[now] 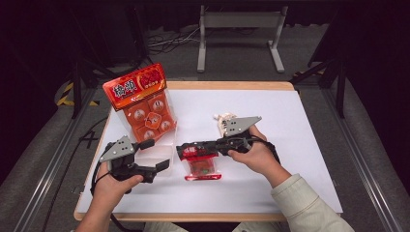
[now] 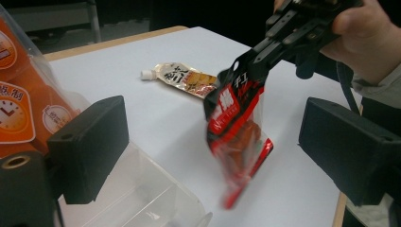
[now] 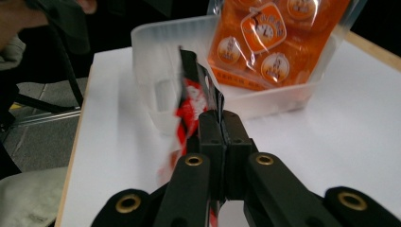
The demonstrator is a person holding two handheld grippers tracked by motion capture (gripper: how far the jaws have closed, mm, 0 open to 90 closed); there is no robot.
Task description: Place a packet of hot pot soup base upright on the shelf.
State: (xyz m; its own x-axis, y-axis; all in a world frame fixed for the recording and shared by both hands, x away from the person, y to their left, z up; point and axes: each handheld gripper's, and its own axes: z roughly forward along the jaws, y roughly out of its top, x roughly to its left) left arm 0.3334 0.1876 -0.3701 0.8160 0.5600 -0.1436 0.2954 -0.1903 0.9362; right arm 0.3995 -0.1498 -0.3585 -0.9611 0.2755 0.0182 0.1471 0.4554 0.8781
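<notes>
My right gripper (image 3: 218, 124) covers the top edge of the red pouch (image 2: 236, 127); the pouch's lower end is motion-blurred in the left gripper view. The orange pack (image 1: 145, 104) hides the tub's (image 3: 156, 56) rear wall. The orange pack is cropped by the frame's top in the right gripper view. Print on the small sachet (image 2: 182, 78) is too small to read.

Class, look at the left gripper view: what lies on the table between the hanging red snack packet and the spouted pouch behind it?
Nothing: bare white table separates the red snack packet from the spouted pouch.
</notes>
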